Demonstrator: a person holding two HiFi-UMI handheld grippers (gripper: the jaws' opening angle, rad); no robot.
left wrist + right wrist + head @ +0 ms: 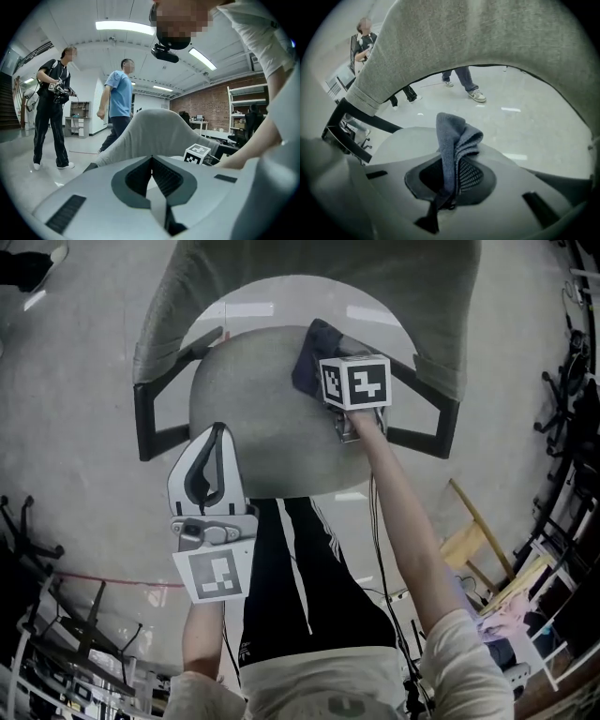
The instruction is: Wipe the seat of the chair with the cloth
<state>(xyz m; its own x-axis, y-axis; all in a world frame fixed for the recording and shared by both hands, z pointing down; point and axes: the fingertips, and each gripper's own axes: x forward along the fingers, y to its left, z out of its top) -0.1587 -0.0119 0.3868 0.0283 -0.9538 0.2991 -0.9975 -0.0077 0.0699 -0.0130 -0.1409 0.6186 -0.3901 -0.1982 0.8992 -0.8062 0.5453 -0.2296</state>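
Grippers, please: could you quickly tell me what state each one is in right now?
Left gripper: closed, holding nothing.
Right gripper: closed on the cloth.

The cloth, in the right gripper, lies on the seat's far right, before the backrest; the left gripper is over the near-left edge.

Grey polished floor, light reflections on it. Person in black standing far left, device held at chest. Person in blue shirt mid-stride just beside. Brick wall behind, shelving at right. Ceiling strip light lit. Wooden frame on floor, head view right.
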